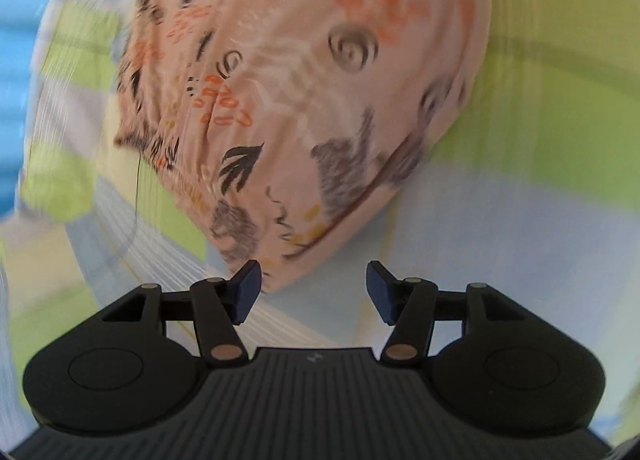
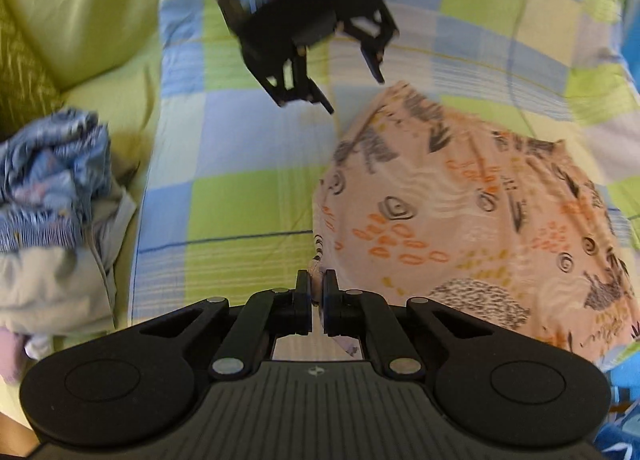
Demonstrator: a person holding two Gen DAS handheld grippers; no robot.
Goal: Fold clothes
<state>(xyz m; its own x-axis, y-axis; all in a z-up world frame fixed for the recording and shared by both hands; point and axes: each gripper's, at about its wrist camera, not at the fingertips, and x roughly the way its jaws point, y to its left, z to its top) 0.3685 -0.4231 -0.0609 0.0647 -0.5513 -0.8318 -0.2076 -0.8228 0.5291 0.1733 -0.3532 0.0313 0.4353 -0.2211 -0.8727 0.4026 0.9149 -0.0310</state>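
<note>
In the right wrist view the right gripper (image 2: 316,292) sits at the bottom centre, its jaws pressed narrow on a thin edge of the pink patterned garment (image 2: 472,219), which spreads over the right half of the frame on the checked blue and green bedsheet (image 2: 240,195). The left gripper (image 2: 354,93) hangs in the upper middle of that view, above the sheet and just beside the garment's top corner, jaws spread wide and holding nothing. In the left wrist view, blurred, the same left gripper (image 1: 314,292) shows at the bottom with its fingers wide apart, the pink garment (image 1: 304,91) filling the upper centre, its lower tip between them. A heap of blue and grey clothes (image 2: 52,195) lies at the left edge of the right wrist view
</note>
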